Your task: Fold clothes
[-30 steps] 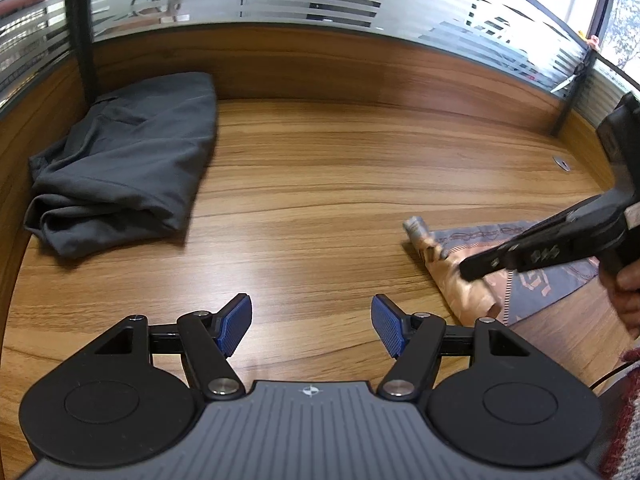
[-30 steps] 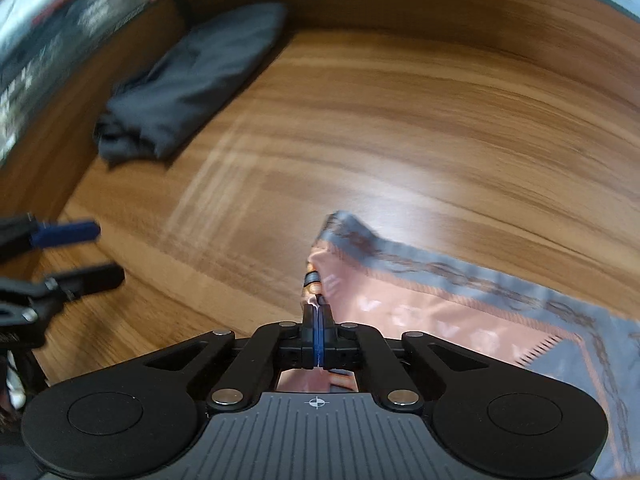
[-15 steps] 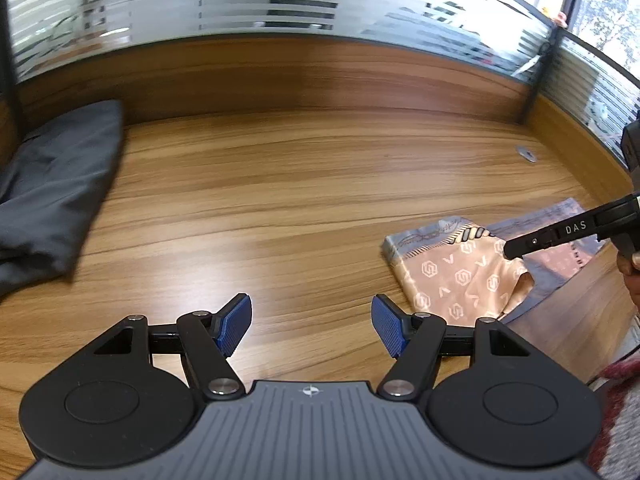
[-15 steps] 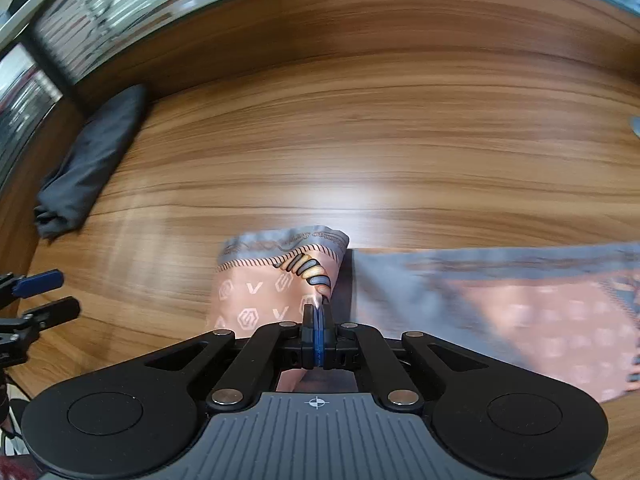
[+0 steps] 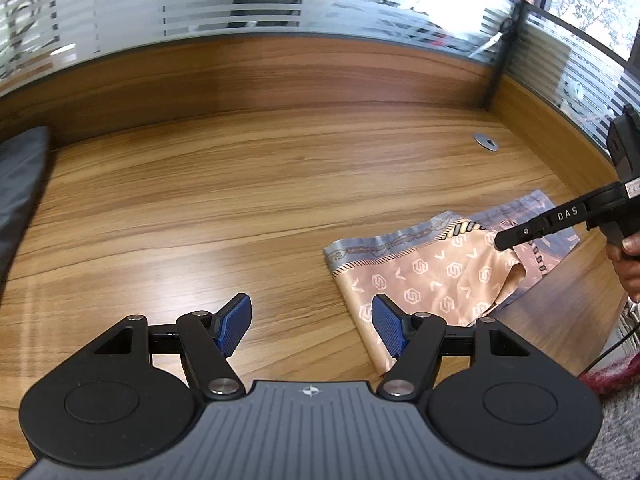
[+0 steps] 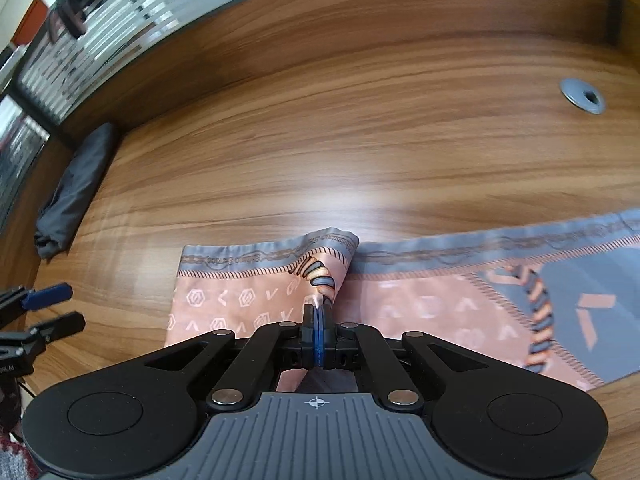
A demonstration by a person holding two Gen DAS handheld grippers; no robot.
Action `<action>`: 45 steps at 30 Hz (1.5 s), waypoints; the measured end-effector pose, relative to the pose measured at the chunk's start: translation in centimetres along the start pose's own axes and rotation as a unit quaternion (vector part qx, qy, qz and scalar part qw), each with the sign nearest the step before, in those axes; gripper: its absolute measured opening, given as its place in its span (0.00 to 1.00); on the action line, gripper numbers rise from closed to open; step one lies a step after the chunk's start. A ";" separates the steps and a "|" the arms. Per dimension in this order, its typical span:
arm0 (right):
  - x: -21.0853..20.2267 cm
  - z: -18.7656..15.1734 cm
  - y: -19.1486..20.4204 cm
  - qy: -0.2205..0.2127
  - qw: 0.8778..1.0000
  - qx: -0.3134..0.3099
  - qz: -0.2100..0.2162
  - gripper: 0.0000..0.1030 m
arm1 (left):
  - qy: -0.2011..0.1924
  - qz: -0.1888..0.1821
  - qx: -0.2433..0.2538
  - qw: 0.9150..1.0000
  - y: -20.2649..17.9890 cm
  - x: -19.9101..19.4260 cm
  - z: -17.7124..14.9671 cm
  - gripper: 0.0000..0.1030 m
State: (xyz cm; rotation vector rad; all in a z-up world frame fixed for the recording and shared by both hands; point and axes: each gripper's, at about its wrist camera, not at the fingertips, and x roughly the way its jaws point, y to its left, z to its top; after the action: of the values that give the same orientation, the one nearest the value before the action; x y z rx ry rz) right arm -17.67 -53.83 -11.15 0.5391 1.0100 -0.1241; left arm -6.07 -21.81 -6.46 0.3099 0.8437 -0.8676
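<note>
a: moved since one second ago: scarf (image 6: 248,300) carried by right claw (image 6: 319,316) from the near edge more onto the table (image 5: 248,200), and one part now folded over. left view turned to the right too, so dark garment (image 5: 18,188) now only at the left border.

b: and right claw now?

a: closed tight on a raised fold of the scarf, blue pads (image 6: 319,344) pressed together with cloth between. seen from the left view as a black finger over the scarf, marked "das".

b: left claw (image 5: 311,326)?

a: open wide, blue pads (image 5: 236,322) well apart, holding nothing. hovering over bare wood, right pad just beside the scarf's near left corner; touching or not, cannot tell.

b: where lying, the scarf?

a: on the right near part of the table. pink-brown middle with hexagon and v marks, grey-blue border with chain pattern. left part doubled over, right part spread flat toward the right.

b: other things?

a: dark garment bundled at the far left against the wooden back wall (image 5: 320,76), well apart from the scarf. round grey cable hole (image 6: 583,96) at the far right. striped frosted glass (image 5: 240,0) above the wall.
</note>
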 end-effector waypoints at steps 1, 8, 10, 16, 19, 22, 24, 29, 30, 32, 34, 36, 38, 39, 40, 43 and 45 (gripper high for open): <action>-0.1 0.0 -0.6 0.002 1.000 0.004 0.002 0.03 | 0.001 0.000 0.001 1.000 -0.4 0.2 0.1 0.70; -0.7 -0.1 -3.2 0.014 1.000 0.016 0.013 0.03 | 0.004 0.000 0.003 1.000 -2.1 1.1 0.7 0.70; -0.7 -0.2 -3.5 0.017 1.000 0.016 0.016 0.03 | 0.005 0.000 0.005 1.000 -2.4 1.2 0.8 0.70; -1.1 -0.6 -4.4 0.017 1.000 0.011 0.003 0.22 | 0.007 0.001 0.006 1.000 -3.4 1.4 0.9 0.71; -2.2 -0.8 -5.6 0.006 1.000 0.018 -0.010 0.23 | 0.007 0.003 0.003 1.000 -4.0 1.6 1.0 0.71; -3.8 -0.8 -7.7 -0.008 0.999 0.032 -0.032 0.23 | 0.005 0.003 0.001 1.000 -4.7 1.8 1.2 0.71; -5.0 -0.8 -9.7 -0.017 0.998 0.046 -0.048 0.23 | 0.001 0.001 -0.001 1.000 -5.4 2.0 1.3 0.72; -7.3 -0.9 -14.8 -0.034 0.992 0.087 -0.087 0.23 | -0.005 -0.010 -0.003 1.000 -7.4 2.5 1.8 0.72; -7.6 -0.8 -15.8 -0.037 0.991 0.092 -0.094 0.23 | -0.006 -0.012 -0.002 1.000 -7.9 2.7 1.9 0.72; -8.0 -0.7 -17.6 -0.039 0.988 0.097 -0.110 0.25 | -0.007 -0.018 0.002 1.000 -8.9 3.0 2.0 0.72; -8.1 -0.6 -19.0 -0.040 0.987 0.099 -0.123 0.28 | -0.006 -0.023 0.008 1.000 -9.9 3.3 2.2 0.72; -8.1 -0.4 -20.3 -0.038 0.986 0.098 -0.131 0.33 | -0.005 -0.029 0.020 0.999 -10.9 3.9 2.3 0.72; -7.8 -0.2 -21.1 -0.035 0.986 0.096 -0.133 0.34 | -0.005 -0.035 0.034 0.999 -11.9 4.6 2.5 0.72; -7.5 -0.1 -21.4 -0.032 0.986 0.095 -0.133 0.34 | -0.004 -0.038 0.041 0.998 -12.4 4.9 2.5 0.72; -7.3 0.0 -21.6 -0.028 0.986 0.095 -0.132 0.34 | -0.004 -0.042 0.048 0.998 -12.9 5.3 2.6 0.72; -6.8 0.2 -22.1 -0.025 0.987 0.094 -0.128 0.34 | -0.003 -0.051 0.070 0.996 -14.4 6.3 2.9 0.71; -6.5 0.3 -22.4 -0.025 0.987 0.095 -0.127 0.34 | -0.002 -0.058 0.084 0.995 -15.4 7.0 3.0 0.64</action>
State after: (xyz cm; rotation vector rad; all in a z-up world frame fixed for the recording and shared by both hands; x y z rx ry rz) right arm -28.57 -74.23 -13.95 0.5757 1.0209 -0.4617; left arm -13.87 -36.94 -8.50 0.4090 0.7922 -1.0495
